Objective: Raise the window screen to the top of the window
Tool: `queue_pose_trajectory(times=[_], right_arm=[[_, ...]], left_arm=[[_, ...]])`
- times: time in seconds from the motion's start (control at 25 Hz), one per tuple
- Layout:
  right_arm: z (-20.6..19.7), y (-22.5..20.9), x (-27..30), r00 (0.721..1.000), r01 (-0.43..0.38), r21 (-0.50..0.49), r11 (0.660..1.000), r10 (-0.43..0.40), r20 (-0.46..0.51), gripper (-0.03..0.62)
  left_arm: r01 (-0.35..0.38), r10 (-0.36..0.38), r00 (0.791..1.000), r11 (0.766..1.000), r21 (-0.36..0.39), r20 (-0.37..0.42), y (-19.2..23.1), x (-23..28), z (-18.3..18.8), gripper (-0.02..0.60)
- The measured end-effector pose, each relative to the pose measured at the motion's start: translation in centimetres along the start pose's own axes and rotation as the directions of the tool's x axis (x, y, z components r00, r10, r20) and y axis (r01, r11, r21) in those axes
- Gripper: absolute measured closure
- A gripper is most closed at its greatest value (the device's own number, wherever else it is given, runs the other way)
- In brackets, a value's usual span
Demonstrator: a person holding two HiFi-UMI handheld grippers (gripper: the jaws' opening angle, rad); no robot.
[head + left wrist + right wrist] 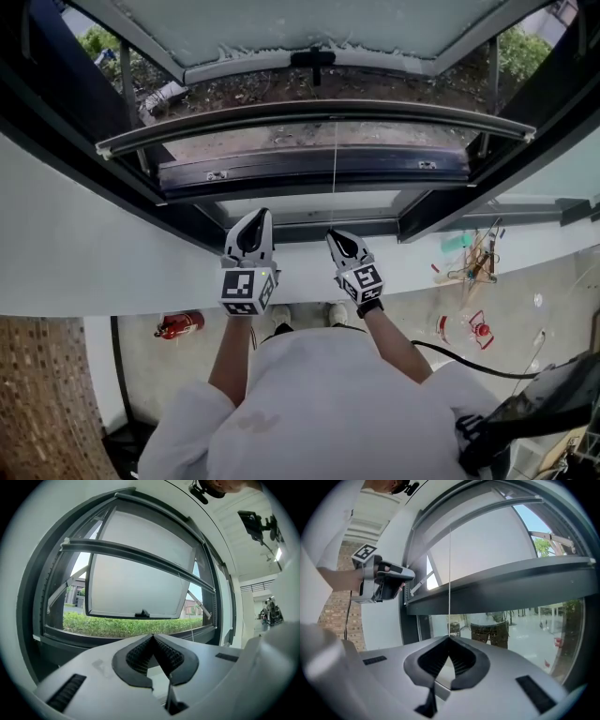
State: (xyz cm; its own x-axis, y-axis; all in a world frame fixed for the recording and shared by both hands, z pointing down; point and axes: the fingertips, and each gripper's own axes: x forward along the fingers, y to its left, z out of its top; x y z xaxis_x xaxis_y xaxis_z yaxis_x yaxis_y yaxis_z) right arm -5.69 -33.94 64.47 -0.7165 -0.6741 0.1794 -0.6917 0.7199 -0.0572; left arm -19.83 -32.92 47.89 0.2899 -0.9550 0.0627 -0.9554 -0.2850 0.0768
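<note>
Left hand-held gripper (153,636) is raised toward the window, jaws together at the tips, nothing between them. Just beside it on the right, the right hand-held gripper (449,638) is also raised, jaws clamped on a thin cord (450,573). The cord runs straight from the jaw tips to the middle of the window screen bar (319,114). The bar spans the window frame (281,167) from its left edge to its right edge, in the upper part of the opening, short of the frame's top edge. Beyond it the sash (309,37) is swung outward. Red fire extinguisher (178,324) lies on the floor at lower left.
</note>
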Motion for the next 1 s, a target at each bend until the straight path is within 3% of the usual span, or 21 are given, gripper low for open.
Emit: queue_pose_trajectory(times=[0.36, 0.8, 1.0], right_arm=[[4.8, 0.6, 0.3, 0.996, -0.036, -0.013, 0.999, 0.037, 0.084, 0.591], [6.6, 0.9, -0.3, 0.990, -0.053, 0.035, 0.998, 0.048, 0.131, 0.592], [9.4, 1.1, -0.5, 0.979, -0.058, 0.028, 0.998, 0.051, 0.198, 0.592]], left_arm=[[0.007, -0.007, 1.000, 1.000, -0.007, -0.009, -0.1, 0.0, -0.3, 0.580], [0.017, -0.017, 1.000, 1.000, -0.002, -0.010, -0.3, 0.1, -0.3, 0.578], [0.029, -0.030, 0.999, 1.000, -0.005, -0.017, -0.8, 0.2, -0.6, 0.578]])
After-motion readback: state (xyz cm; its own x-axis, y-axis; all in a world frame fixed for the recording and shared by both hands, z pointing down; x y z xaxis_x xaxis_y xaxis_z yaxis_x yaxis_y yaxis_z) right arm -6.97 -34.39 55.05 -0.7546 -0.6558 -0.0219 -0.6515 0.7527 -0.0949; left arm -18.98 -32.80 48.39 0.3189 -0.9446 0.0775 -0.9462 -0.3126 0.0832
